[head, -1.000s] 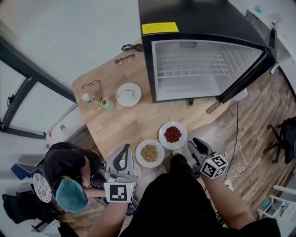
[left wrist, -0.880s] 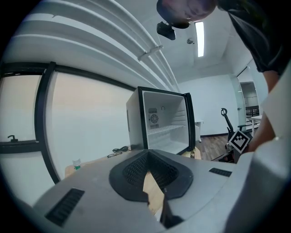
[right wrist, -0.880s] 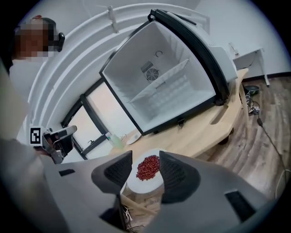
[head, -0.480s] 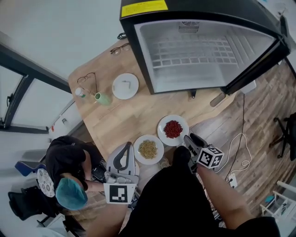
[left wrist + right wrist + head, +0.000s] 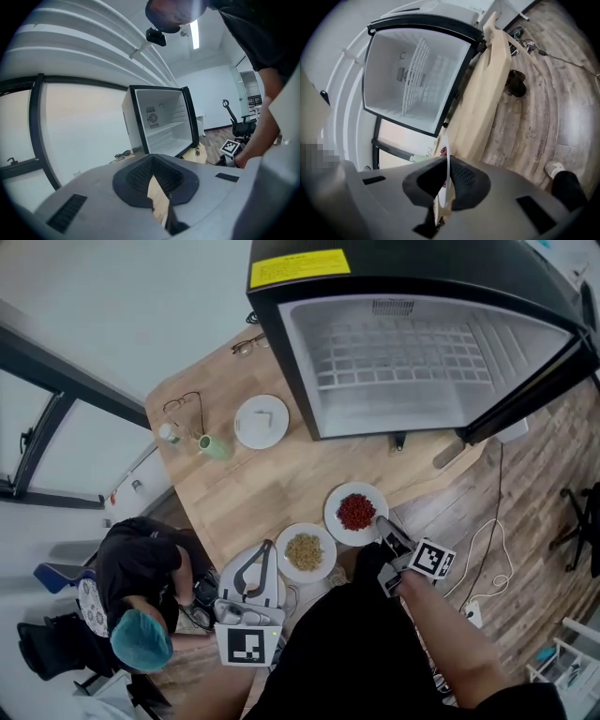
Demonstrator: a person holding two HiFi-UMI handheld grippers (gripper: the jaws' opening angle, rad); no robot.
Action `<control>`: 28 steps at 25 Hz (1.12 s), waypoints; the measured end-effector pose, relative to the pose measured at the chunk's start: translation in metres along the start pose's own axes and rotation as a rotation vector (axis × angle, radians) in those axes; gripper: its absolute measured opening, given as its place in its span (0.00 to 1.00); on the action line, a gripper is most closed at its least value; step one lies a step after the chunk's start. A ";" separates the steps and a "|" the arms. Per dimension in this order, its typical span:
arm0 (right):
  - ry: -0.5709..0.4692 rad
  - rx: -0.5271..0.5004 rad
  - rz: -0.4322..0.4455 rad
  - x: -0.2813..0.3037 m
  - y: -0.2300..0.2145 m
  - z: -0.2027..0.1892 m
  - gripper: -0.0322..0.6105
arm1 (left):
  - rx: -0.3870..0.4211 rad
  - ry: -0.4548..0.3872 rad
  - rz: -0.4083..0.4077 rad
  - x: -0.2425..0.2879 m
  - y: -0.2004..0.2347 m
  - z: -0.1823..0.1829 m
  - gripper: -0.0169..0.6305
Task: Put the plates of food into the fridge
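Closing on rim of plate of red food (image 5: 356,512), right hand-held gripper (image 5: 382,526) presses plate edge between pads; plate rests on tabletop (image 5: 262,484) just before open fridge (image 5: 422,362). Plate of yellow food (image 5: 305,552) lies beside it, farther from fridge. Left hand-held gripper (image 5: 265,547), jaws together and empty, hovers near that plate, farthest from fridge.

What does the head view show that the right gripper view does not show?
Only the head view: the yellow-food plate, a third plate, glasses and another person. Only the right gripper view: a shoe, and the right tool closing with the rim of the red-food plate between its jaws. Both: the open fridge, the table, the red-food plate.
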State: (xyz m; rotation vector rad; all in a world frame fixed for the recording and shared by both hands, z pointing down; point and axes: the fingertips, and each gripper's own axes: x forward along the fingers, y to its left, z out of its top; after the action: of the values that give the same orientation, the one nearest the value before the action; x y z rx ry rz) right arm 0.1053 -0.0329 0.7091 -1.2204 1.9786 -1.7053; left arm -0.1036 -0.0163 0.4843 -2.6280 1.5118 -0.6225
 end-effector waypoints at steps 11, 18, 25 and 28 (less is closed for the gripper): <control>-0.016 -0.061 0.020 -0.015 0.064 0.033 0.10 | -0.125 -0.111 0.066 0.014 0.025 0.042 0.03; -0.086 -0.112 0.115 -0.027 0.121 0.091 0.10 | -0.125 -0.204 0.106 0.024 0.043 0.083 0.03; -0.113 -0.136 0.178 -0.030 0.159 0.141 0.10 | -0.111 -0.259 0.149 0.032 0.055 0.113 0.03; -0.130 -0.120 0.206 -0.029 0.173 0.158 0.10 | -0.116 -0.269 0.187 0.031 0.062 0.120 0.03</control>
State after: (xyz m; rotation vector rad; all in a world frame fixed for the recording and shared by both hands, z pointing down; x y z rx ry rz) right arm 0.1560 -0.1278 0.4987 -1.0911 2.0727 -1.3918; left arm -0.0968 -0.0937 0.3696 -2.4821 1.7225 -0.1634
